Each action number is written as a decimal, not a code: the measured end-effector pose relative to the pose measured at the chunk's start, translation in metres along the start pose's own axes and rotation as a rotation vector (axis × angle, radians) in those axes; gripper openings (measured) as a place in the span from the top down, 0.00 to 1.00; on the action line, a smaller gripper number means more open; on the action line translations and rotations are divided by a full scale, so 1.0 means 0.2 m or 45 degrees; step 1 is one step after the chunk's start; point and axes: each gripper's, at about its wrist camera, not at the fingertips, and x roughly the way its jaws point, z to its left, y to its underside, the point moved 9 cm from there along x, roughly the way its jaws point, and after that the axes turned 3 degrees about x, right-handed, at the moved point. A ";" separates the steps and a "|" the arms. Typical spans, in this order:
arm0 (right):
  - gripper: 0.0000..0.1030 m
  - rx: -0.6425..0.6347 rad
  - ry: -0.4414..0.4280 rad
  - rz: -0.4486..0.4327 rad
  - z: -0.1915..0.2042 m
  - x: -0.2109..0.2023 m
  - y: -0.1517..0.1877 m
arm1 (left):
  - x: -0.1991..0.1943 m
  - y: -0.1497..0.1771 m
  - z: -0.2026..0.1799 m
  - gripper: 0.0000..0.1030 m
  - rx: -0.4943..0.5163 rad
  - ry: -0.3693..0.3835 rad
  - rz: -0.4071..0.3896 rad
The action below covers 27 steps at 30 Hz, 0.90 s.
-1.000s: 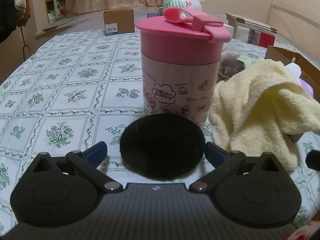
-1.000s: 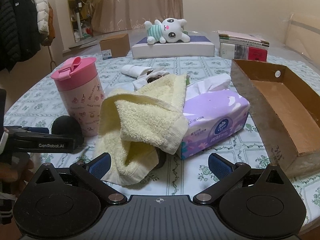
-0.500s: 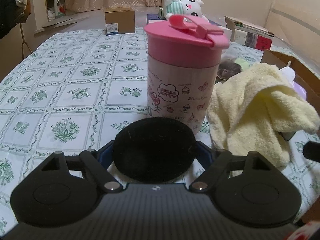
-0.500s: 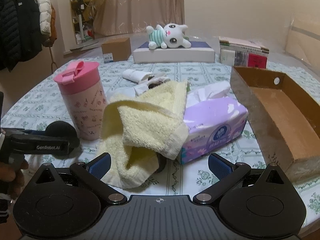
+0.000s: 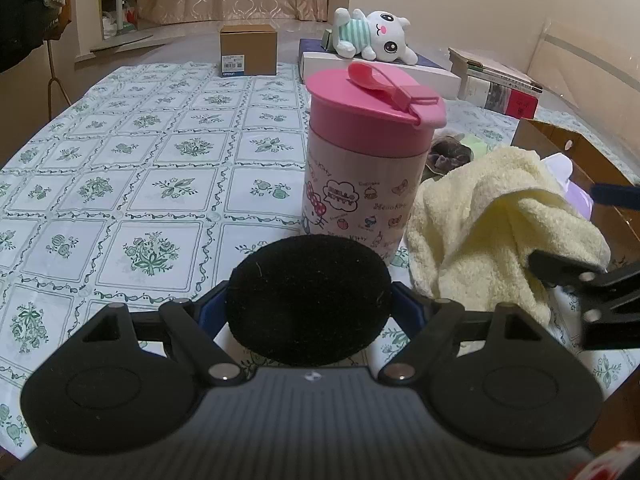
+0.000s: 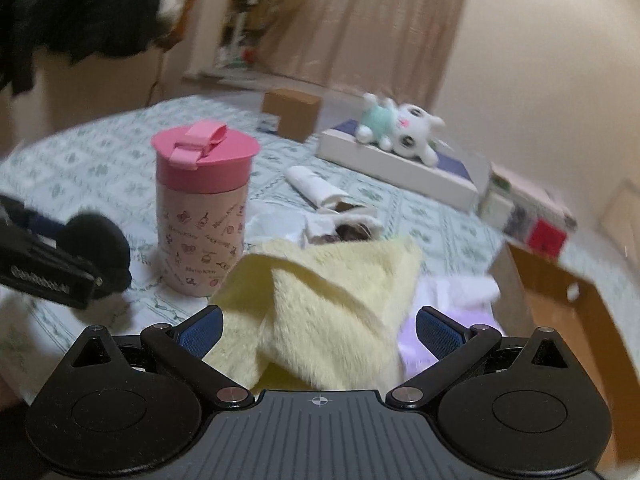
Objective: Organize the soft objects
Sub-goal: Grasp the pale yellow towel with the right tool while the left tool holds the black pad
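My left gripper (image 5: 308,312) is shut on a round black soft pad (image 5: 308,300) and holds it just above the table, in front of the pink lidded cup (image 5: 368,160). The pad also shows in the right wrist view (image 6: 100,248). A crumpled pale yellow towel (image 5: 492,220) lies right of the cup. My right gripper (image 6: 318,332) is open, its jaws on either side of the towel (image 6: 320,312), close over it. A purple tissue pack (image 6: 440,332) is mostly hidden under the towel. A white plush toy (image 5: 372,36) lies on a flat box at the back.
A brown cardboard tray (image 6: 560,320) stands at the right. Rolled white cloths (image 6: 320,192) lie behind the towel. A small cardboard box (image 5: 248,50) and a stack of books (image 5: 496,84) sit at the far side. The checked tablecloth (image 5: 120,160) stretches to the left.
My left gripper closed on the black pad and lifted it slightly. My right gripper moved forward and left over the towel, still open; its view is now blurred.
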 end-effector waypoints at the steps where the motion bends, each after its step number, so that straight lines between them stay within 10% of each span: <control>1: 0.02 -0.061 0.004 0.007 0.01 0.03 0.00 | 0.00 0.00 0.00 0.21 -0.003 0.001 0.001; 11: 0.89 -0.238 0.027 0.007 0.03 0.12 0.02 | -0.02 0.01 0.03 0.21 -0.026 0.002 0.004; 27: 0.94 0.078 0.037 -0.383 -0.32 -0.48 -0.56 | -0.37 -0.22 -0.14 0.21 0.074 0.086 -0.154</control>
